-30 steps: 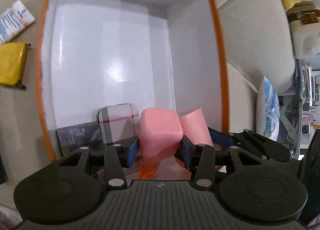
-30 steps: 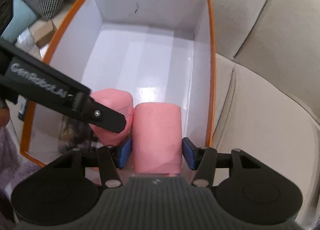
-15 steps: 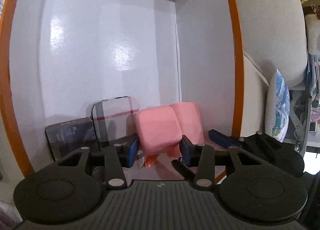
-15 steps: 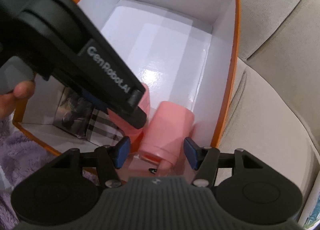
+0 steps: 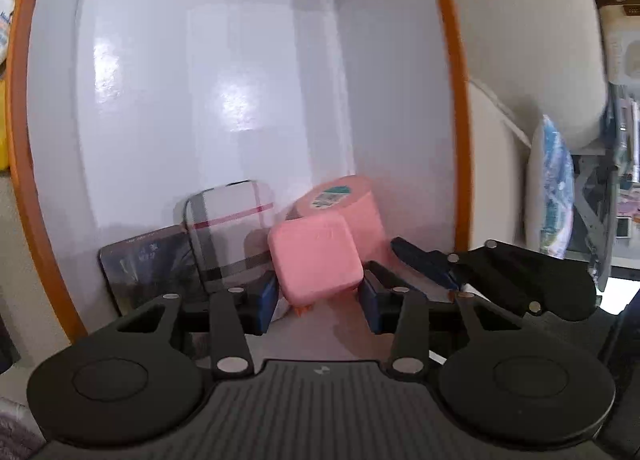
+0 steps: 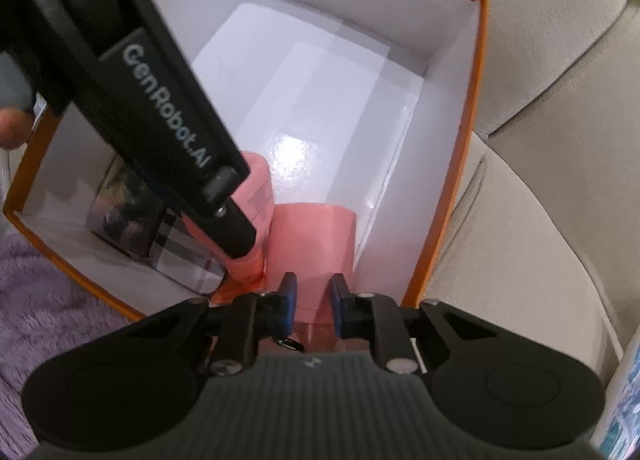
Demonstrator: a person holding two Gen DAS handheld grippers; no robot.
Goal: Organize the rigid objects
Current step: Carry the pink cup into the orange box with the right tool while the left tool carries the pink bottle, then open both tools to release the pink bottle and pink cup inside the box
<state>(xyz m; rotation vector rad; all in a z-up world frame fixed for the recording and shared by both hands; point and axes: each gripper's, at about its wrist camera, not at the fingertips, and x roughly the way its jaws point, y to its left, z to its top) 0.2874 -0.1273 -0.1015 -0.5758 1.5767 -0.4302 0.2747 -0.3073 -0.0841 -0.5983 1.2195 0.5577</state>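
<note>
- Here, the left tongs (image 5: pixel 318 300) grip a square pink bottle (image 5: pixel 316 260) inside the orange-rimmed white box (image 5: pixel 448 71), near corner; beside it stand a plaid case (image 5: pixel 228 219) and a dark case (image 5: pixel 148 272)
- the right tongs (image 6: pixel 312 302) have just been closing, now narrow over the round pink bottle (image 6: pixel 312 244); whether the pads press it I cannot tell
- the box rests on a beige sofa (image 6: pixel 540 179)

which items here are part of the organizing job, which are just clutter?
Job:
- orange box, white inside
- square pink bottle between the left claw pads
- round pink bottle beside it, at the right claw
- plaid case and dark box standing at the near wall

Lying about:
- sofa cushions
- purple fleece
</note>
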